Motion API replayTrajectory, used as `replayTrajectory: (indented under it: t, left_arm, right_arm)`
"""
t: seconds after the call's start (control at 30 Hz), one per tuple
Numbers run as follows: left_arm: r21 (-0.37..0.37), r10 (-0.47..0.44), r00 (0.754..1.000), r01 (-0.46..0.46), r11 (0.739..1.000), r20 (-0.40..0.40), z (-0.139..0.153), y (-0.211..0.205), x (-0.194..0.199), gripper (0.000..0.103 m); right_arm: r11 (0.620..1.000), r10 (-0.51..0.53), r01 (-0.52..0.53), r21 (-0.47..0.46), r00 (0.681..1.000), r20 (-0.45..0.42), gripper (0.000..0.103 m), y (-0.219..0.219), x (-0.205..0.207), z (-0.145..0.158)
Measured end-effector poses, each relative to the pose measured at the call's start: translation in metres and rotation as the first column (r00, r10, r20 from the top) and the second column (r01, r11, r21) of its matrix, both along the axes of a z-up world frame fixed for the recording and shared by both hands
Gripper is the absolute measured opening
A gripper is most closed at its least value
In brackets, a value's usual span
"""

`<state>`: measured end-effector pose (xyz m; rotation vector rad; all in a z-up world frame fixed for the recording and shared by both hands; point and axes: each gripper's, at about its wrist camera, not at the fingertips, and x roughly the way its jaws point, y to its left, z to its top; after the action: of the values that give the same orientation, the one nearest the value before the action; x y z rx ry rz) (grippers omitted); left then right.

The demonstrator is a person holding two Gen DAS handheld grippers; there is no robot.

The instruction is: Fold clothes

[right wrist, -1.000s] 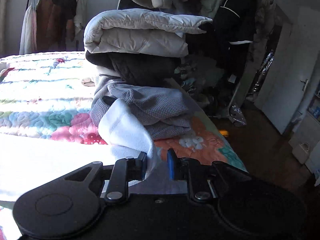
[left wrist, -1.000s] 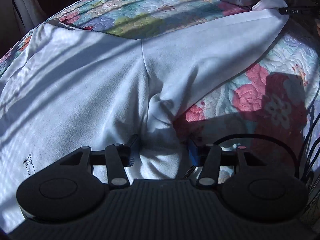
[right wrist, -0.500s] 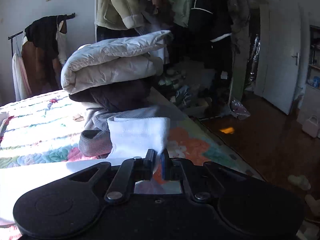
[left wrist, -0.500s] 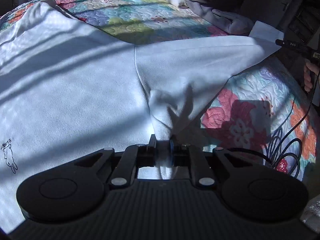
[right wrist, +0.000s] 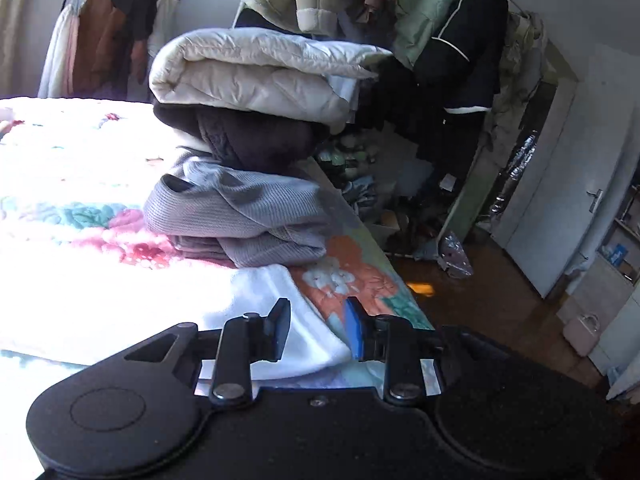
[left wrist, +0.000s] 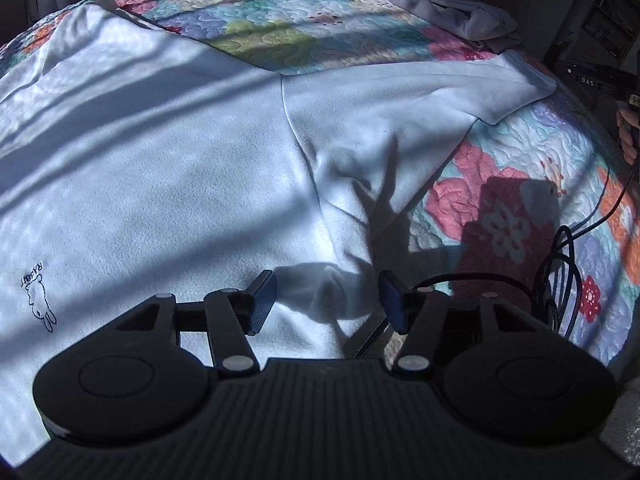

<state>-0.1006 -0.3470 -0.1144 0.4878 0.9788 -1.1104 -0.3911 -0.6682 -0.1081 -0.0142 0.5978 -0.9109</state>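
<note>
Left claw (left wrist: 327,305) no longer pinched on the bunched fold of the white sweatshirt (left wrist: 168,184); jaws just opened, fabric now lying loose between the pads. Right claw (right wrist: 318,330) likewise just opened off the sleeve cuff (right wrist: 304,320). Cuff dropped from upright between the pads half a second ago to flat on the quilt (right wrist: 352,276).
</note>
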Motion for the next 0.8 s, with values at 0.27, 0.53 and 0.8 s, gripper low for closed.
replayTrajectory:
  t: [0.27, 0.53, 0.8]
  left_arm:
    - [-0.055, 0.095, 0.994, -0.098, 0.994, -0.053, -0.005, 0.014, 0.023, 0.023]
    - [-0.076, 0.122, 0.985, -0.132, 0.988, -0.123, -0.007, 0.023, 0.028, 0.025]
    - [-0.125, 0.048, 0.972, -0.079, 0.989, -0.23, 0.005, 0.023, 0.026, 0.026]
  right_arm:
    - [0.633, 0.285, -0.437, 0.64, 0.899, 0.332, 0.059, 0.073, 0.049, -0.031]
    - [0.483, 0.211, -0.498, 0.72, 0.864, 0.457, 0.073, 0.109, 0.109, -0.072]
    - [0.663, 0.408, -0.629, 0.405, 0.758, 0.509, 0.005, 0.132, 0.113, -0.03]
